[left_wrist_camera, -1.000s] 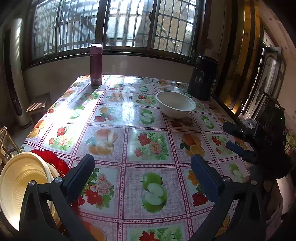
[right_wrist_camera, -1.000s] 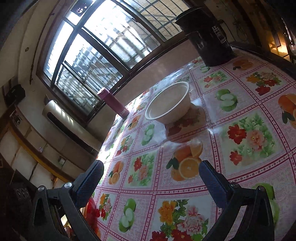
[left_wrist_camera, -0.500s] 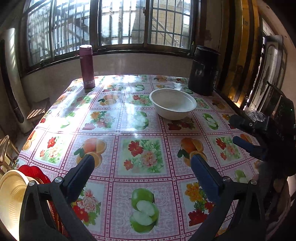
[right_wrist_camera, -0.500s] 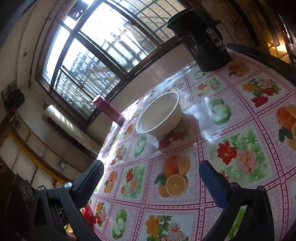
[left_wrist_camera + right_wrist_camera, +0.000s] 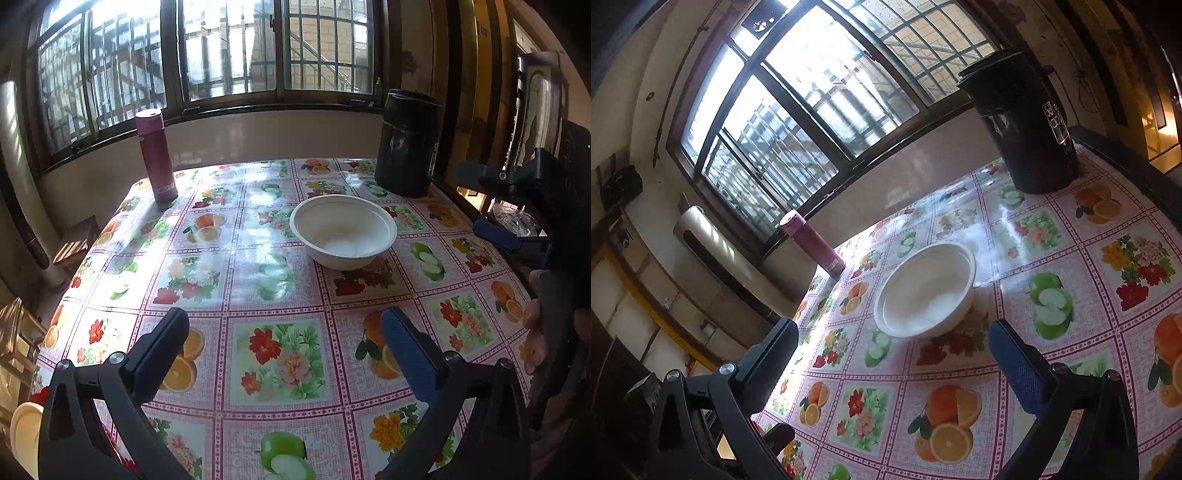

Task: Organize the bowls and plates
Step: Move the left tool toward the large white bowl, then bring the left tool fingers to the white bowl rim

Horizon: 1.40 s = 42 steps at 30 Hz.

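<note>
Both my grippers are empty, jaws wide apart: the left gripper (image 5: 282, 347) and the right gripper (image 5: 892, 363) hang low over the flowery surface (image 5: 280, 363). Close by my left side, a yellow bowl (image 5: 24, 432) peeks in. Farther off sits the white bowl (image 5: 925, 291), alone, not stacked yet. I think most work is left

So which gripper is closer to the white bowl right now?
Right. The right gripper hovers open just short of the white bowl; the left gripper hangs open farther back over the tablecloth, several squares away.
</note>
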Each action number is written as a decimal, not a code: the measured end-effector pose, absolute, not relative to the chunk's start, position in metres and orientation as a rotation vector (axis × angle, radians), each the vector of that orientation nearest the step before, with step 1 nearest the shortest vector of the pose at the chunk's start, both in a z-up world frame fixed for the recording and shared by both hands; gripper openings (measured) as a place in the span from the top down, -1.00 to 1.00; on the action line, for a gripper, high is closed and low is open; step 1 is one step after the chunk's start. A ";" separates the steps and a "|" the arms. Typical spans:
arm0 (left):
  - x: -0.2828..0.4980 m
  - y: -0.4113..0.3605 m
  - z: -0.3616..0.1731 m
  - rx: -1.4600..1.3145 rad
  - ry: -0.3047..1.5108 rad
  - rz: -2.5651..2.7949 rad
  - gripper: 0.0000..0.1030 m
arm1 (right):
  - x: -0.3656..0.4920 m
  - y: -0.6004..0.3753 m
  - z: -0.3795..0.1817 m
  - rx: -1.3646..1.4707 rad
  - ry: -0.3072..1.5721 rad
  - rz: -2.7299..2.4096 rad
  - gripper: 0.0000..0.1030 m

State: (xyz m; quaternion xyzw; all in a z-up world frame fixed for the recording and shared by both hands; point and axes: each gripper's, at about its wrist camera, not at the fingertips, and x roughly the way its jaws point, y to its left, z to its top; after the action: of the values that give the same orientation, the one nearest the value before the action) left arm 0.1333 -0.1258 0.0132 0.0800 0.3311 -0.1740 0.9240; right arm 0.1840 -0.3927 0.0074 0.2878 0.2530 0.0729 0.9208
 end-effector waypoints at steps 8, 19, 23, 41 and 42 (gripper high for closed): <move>0.179 -0.150 0.045 0.206 0.601 -0.306 -1.00 | 0.221 -0.411 0.028 0.677 0.459 0.182 -0.99; 0.244 -0.185 0.003 0.121 0.710 -0.268 -1.00 | 0.267 -0.440 -0.004 0.731 0.592 0.191 -0.99; 0.260 -0.193 -0.013 0.078 0.742 -0.248 -1.00 | 0.279 -0.437 -0.012 0.674 0.639 0.168 -0.99; 0.292 -0.196 -0.061 0.001 0.831 -0.210 -1.00 | 0.310 -0.423 -0.050 0.552 0.720 0.085 -0.99; 0.291 -0.198 -0.062 0.012 0.828 -0.210 -1.00 | 0.310 -0.424 -0.050 0.553 0.716 0.081 -0.99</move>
State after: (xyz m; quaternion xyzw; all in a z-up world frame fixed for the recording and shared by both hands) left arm 0.2911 -0.1975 -0.0617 0.0056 0.4013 -0.1019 0.9102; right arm 0.3097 -0.4241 -0.0496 0.2671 0.3457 0.0393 0.8987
